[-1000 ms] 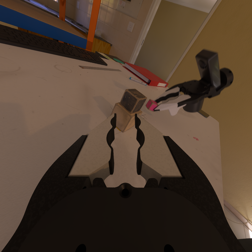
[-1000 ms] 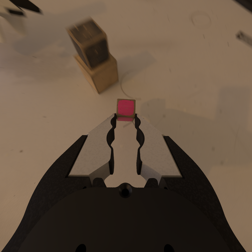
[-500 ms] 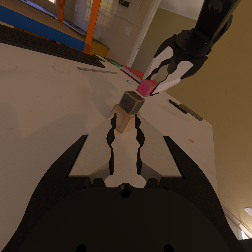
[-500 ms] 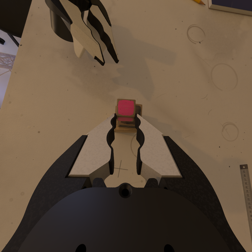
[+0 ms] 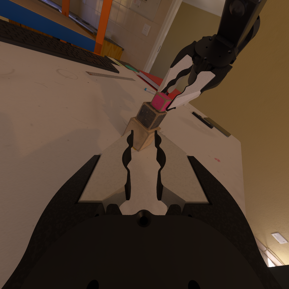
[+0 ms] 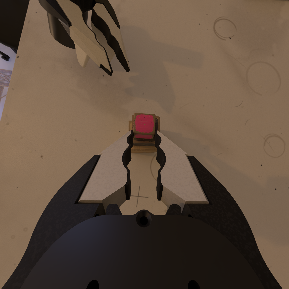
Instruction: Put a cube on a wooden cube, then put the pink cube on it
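My right gripper [image 6: 143,133] is clamping the pink cube [image 6: 143,123], w/ the cube sitting atop the dark cube [image 5: 150,117], which is resting on the wooden cube [image 5: 141,139] on the table [image 5: 62,109]. My left gripper [image 5: 143,133] is hanging empty, jaws apart, just beside the stack.

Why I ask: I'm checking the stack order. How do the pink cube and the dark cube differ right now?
The pink cube sits topmost; the dark cube is in the middle, resting on the wooden cube. The pink cube looks smaller than the dark cube. The right tool is shut on the pink cube, while nothing grips the dark cube. Both have pale worn edges.
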`<state>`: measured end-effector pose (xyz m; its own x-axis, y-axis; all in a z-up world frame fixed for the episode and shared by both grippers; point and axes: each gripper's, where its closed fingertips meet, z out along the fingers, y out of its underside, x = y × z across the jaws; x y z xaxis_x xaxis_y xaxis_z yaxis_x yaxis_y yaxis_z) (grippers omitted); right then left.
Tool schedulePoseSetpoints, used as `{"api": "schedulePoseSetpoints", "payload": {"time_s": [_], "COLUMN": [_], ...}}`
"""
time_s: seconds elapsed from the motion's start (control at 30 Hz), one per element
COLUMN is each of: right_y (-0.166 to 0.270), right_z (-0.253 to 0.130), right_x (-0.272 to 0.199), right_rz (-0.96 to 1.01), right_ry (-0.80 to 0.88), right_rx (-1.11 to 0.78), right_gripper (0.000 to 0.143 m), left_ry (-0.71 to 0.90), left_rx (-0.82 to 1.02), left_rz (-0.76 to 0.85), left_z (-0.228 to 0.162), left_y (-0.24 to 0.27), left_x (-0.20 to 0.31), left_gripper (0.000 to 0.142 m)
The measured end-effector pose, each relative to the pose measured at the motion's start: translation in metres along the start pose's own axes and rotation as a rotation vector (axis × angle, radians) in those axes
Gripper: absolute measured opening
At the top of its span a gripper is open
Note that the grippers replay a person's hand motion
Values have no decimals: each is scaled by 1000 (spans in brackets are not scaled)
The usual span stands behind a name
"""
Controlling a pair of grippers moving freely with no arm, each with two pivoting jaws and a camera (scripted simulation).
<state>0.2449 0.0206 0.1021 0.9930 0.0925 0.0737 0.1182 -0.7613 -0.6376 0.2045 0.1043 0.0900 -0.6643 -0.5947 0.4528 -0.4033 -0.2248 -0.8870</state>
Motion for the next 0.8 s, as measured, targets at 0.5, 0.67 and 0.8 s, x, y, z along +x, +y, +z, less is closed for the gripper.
{"api": "schedulePoseSetpoints", "payload": {"time_s": [0.5,0.67,0.8], "right_y": [3,5,9], "right_z": [0,1,-4], "right_x": [1,4,5], "right_rz": [16,17,24], "right_ry": [17,30,54], "right_rx": [-12,-12,-5], "right_gripper": [27,39,53], "left_ry": [-2,-2,-2], "left_rx": [6,6,6], "left_rz": [7,7,7], "left_z": [-1,-1,-1], "left_y": [-1,-1,-1], "left_x": [0,0,0], "left_gripper": [27,27,27]}}
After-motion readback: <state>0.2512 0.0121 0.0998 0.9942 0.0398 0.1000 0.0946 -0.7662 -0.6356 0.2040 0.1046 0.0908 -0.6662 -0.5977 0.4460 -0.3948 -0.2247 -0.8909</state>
